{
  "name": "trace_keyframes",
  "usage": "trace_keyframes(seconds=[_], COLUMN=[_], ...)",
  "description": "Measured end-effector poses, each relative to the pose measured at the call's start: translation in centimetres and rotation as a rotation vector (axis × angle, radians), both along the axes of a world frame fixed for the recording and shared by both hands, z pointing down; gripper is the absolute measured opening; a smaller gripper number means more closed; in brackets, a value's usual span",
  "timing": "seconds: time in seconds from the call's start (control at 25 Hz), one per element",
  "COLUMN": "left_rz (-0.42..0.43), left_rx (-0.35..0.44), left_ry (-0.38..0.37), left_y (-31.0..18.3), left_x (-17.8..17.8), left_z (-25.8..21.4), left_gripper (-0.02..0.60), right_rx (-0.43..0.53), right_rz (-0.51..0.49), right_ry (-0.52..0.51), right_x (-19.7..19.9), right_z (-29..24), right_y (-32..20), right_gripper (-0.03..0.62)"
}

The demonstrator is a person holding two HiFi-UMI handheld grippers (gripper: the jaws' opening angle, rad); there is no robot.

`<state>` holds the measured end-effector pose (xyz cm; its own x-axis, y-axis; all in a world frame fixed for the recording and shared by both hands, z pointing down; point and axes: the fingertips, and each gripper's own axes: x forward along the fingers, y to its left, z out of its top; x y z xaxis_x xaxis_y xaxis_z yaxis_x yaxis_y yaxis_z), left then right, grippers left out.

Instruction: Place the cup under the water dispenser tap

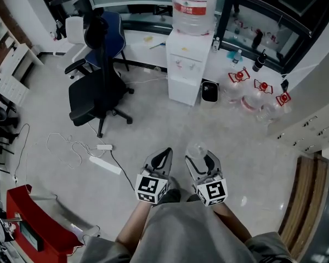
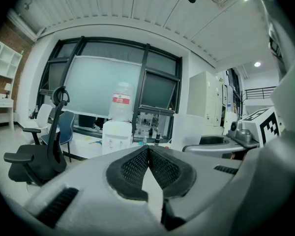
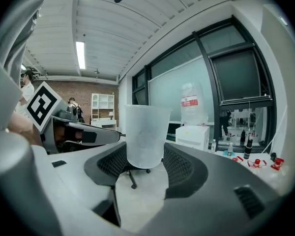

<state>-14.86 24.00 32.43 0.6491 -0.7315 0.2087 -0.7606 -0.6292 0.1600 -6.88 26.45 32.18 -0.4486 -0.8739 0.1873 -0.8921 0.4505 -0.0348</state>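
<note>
A clear plastic cup [image 3: 144, 135] stands upright between the black pads of my right gripper [image 3: 145, 157], which is shut on it. In the head view the cup [image 1: 196, 150] shows at the tips of my right gripper [image 1: 199, 161]. Beside it, my left gripper [image 1: 163, 159] is shut with nothing in it; its pads [image 2: 148, 167] meet at the tips. The white water dispenser [image 1: 189, 64] with a large bottle [image 1: 193, 4] on top stands ahead across the floor. It also shows far off as the dispenser [image 2: 117, 136] and the dispenser [image 3: 192, 133] in the gripper views.
A black office chair [image 1: 96, 89] stands to the left of the dispenser, with a white power strip [image 1: 105, 165] and cables on the floor. A small black bin [image 1: 210, 91] and several bottles with red caps [image 1: 262, 86] lie to the dispenser's right. A red object [image 1: 35, 223] is near left.
</note>
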Motion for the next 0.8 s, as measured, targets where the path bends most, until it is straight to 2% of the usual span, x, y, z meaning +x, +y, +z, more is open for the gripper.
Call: trace_keyframes(seconds=[0.44, 0.8], left_rz=[0.019, 0.031], left_rx=[-0.029, -0.048], left_ry=[0.003, -0.011], left_y=[-4.7, -10.7], left_x=[-1.9, -2.0], left_z=[1.5, 2.6], left_gripper=[0.011, 0.011], right_rx=[-0.008, -0.015], right_rz=[0.039, 0.054], right_ry=[0.015, 0.005], right_x=[-1.3, -1.3], right_z=[0.8, 1.7], right_y=[-4.8, -11.3], right_gripper=[0.23, 0.232])
